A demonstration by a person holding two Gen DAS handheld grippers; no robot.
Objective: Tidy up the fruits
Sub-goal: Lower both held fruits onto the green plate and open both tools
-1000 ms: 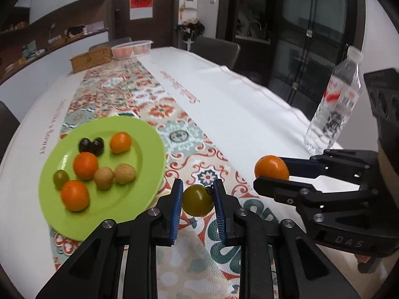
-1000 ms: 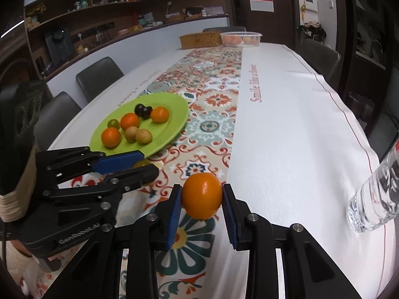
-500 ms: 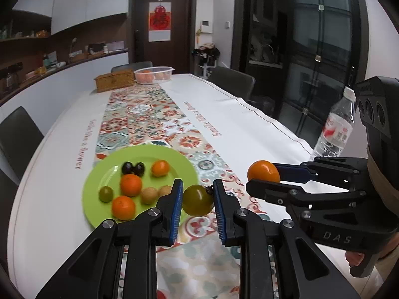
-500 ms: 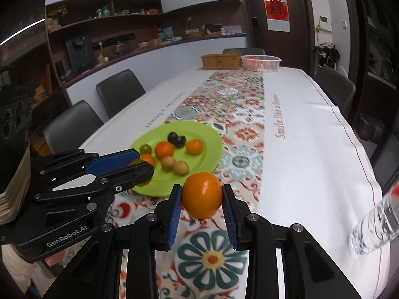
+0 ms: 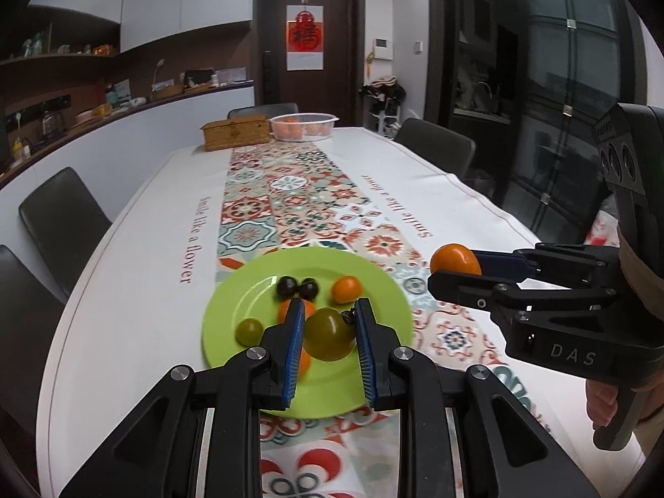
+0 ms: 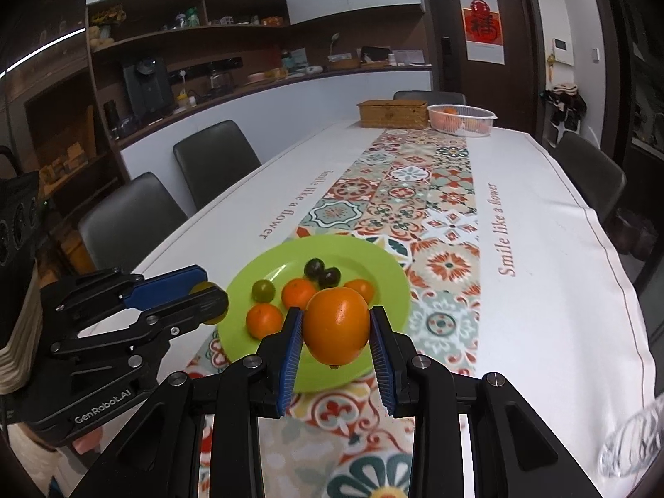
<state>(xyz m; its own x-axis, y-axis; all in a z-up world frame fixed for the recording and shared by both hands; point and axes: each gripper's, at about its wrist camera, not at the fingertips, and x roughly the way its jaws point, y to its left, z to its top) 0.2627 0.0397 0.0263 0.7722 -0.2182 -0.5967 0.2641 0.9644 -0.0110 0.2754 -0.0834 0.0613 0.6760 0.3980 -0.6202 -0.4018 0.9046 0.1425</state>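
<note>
My left gripper (image 5: 328, 334) is shut on an olive-green round fruit (image 5: 330, 334) and holds it above the near part of the green plate (image 5: 382, 290). My right gripper (image 6: 336, 332) is shut on an orange fruit (image 6: 337, 325), held above the plate's near right rim (image 6: 394, 278). The plate carries two dark grapes (image 5: 298, 287), a green grape (image 5: 249, 330) and small oranges (image 5: 347, 289). In the left wrist view the right gripper (image 5: 454, 267) is to the right of the plate. In the right wrist view the left gripper (image 6: 207, 294) is at the plate's left edge.
The plate lies on a patterned runner (image 5: 290, 191) on a long white table (image 5: 137, 290). A wicker box (image 5: 236, 137) and a clear tub of oranges (image 5: 304, 126) stand at the far end. A water bottle (image 6: 635, 444) stands at the near right. Chairs (image 6: 216, 162) line both sides.
Both grippers have risen and moved forward toward the plate with their fruits still held. The plate now sits directly under and ahead of both.
</note>
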